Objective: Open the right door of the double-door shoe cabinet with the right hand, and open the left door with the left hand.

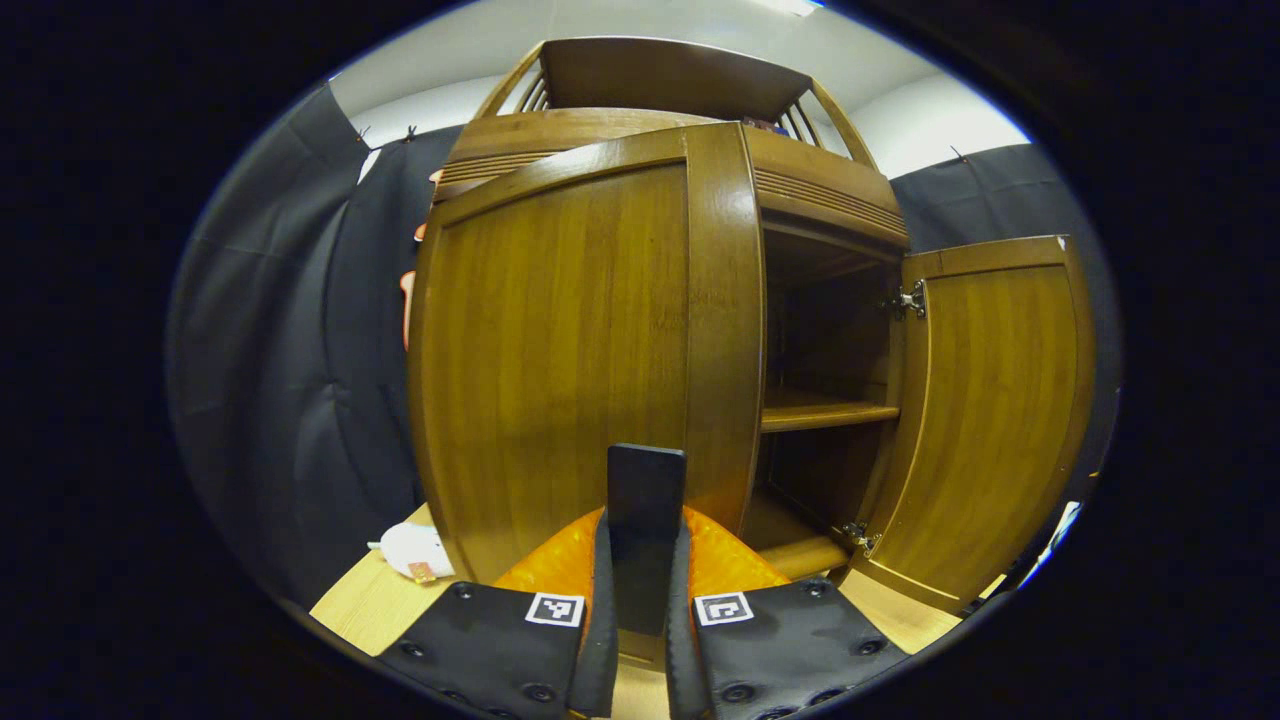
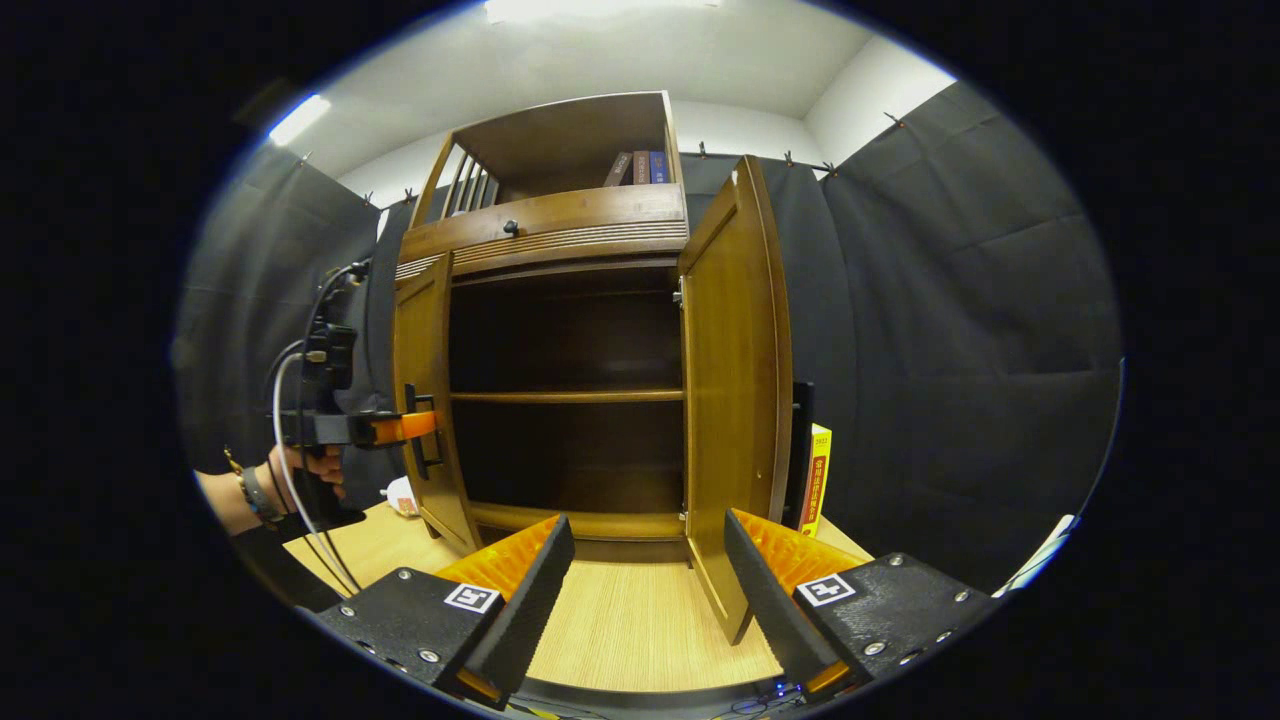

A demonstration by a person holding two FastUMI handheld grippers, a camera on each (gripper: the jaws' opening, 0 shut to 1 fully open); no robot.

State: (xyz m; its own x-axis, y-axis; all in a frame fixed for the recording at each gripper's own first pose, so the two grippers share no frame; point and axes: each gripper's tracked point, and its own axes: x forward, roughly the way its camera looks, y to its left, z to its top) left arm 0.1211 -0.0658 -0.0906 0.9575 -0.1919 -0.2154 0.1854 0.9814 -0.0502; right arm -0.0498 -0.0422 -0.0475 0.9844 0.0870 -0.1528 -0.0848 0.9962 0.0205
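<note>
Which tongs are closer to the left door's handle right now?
Left. The left tongs are shut on the left door's handle. The right tongs hang open, back from the cabinet, in front of the open right door.

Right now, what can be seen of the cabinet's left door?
The left door is a tall panel of glossy brown wood with a raised frame, hinged on the cabinet's outer left side. It stands swung partly open, upright. A dark vertical bar handle sits near its free edge. The left gripper is shut on that handle, fingers pressing either side. The door's bottom edge hangs just above the pale wooden floor.
</note>
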